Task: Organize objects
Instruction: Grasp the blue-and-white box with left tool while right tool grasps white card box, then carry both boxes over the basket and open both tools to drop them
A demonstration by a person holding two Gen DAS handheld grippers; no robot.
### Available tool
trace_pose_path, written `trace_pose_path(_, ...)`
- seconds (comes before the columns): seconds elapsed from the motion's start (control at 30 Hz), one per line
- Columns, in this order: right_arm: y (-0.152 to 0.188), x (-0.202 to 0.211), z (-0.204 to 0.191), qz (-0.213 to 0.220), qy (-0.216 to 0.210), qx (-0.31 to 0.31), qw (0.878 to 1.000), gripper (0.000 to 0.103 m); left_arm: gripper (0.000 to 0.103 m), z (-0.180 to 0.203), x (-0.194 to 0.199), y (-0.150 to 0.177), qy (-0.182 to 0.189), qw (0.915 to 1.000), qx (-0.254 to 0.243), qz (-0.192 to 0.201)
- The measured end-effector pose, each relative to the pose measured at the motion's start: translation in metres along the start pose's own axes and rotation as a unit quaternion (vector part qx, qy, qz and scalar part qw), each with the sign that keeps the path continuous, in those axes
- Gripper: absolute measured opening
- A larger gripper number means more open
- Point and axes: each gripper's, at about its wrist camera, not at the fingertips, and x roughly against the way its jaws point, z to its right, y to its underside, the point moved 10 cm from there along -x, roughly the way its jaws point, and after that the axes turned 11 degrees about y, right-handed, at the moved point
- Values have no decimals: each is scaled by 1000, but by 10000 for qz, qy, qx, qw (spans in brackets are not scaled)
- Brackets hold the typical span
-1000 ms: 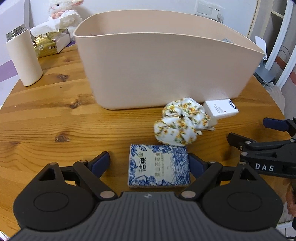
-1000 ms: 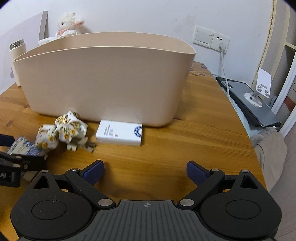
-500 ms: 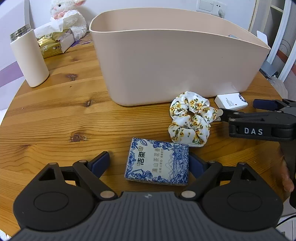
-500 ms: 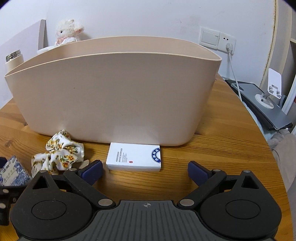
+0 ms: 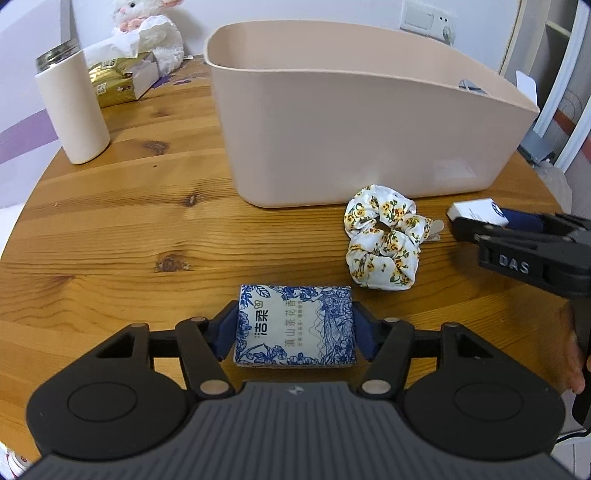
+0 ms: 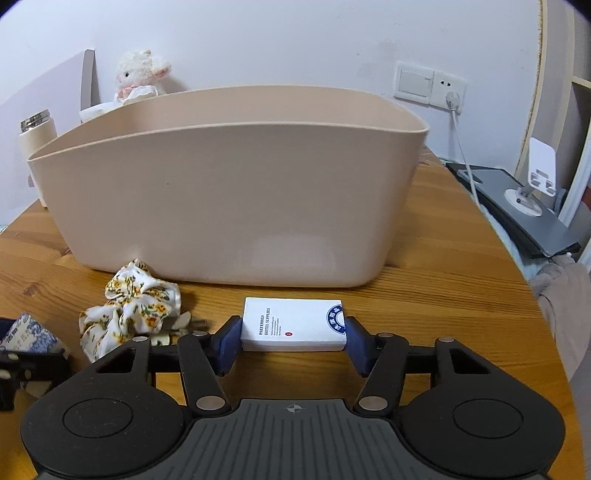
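A blue-and-white tissue pack (image 5: 295, 325) lies on the wooden table, and my left gripper (image 5: 295, 332) is shut on its two sides. A small white box (image 6: 293, 325) with black print rests in front of the beige bin (image 6: 229, 199); my right gripper (image 6: 291, 341) is shut on its ends. Between the two lies a floral scrunchie (image 5: 384, 247), also in the right wrist view (image 6: 133, 306), with a small clip beside it. From the left wrist view the right gripper (image 5: 480, 225) comes in from the right edge, holding the white box (image 5: 476, 212).
The beige bin (image 5: 351, 129) stands wide across the middle of the round table (image 5: 129, 221). A white tumbler (image 5: 74, 110), a gold tissue box (image 5: 118, 83) and a plush lamb (image 5: 147, 33) stand at the back left. A grey laptop and phone stand (image 6: 532, 192) are off the right edge.
Both grippers moved forward and closed: the left one onto the tissue pack, the right one onto the white box. The scrunchie has not moved.
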Motion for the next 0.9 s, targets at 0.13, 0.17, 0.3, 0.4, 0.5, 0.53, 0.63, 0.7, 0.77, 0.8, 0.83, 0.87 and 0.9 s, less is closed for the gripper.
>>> trace_pose_path(0.13,-6,22,10,174,13,-38,9998,56,64,0,16,-5,-25,9998,15,185)
trace_pose_path(0.17,-9,29,12,233,14,-48,9997,56,64,0,21,-7,-36,9997,10,246)
trace_pose_path(0.3,-24,58,19,534,13,-82,9985,56,64,3,42,-19,-70,9987,-51,510)
trace_pose_path(0.4,-37,78,23,787,24,-90,9969,56,64,7,57,-30,-79,9973,-132,719)
trace_pose_path(0.5,-51,95,26,1046,48,-81,9945,56,64,13,71,-45,-156,9951,-308,926)
trace_pose_path(0.53,-56,100,27,1134,59,-80,9935,56,64,15,75,-51,-203,9940,-392,1000)
trace_pose_path(0.63,-71,110,31,1337,72,-81,9910,56,64,22,84,-70,-322,9903,-601,1213)
trace_pose_path(0.7,-82,114,33,1449,91,-62,9894,56,64,25,88,-84,-377,9878,-700,1341)
trace_pose_path(0.77,-93,114,34,1551,124,-40,9878,56,64,28,89,-98,-428,9854,-780,1455)
trace_pose_path(0.8,-98,114,33,1588,136,-29,9872,55,64,30,89,-105,-444,9842,-812,1510)
trace_pose_path(0.83,-102,113,32,1626,151,-20,9866,56,64,31,89,-113,-445,9833,-840,1553)
trace_pose_path(0.87,-108,111,33,1669,171,-16,9858,56,64,33,87,-121,-429,9826,-863,1590)
trace_pose_path(0.9,-112,110,32,1700,185,-14,9853,56,64,33,84,-128,-396,9823,-866,1610)
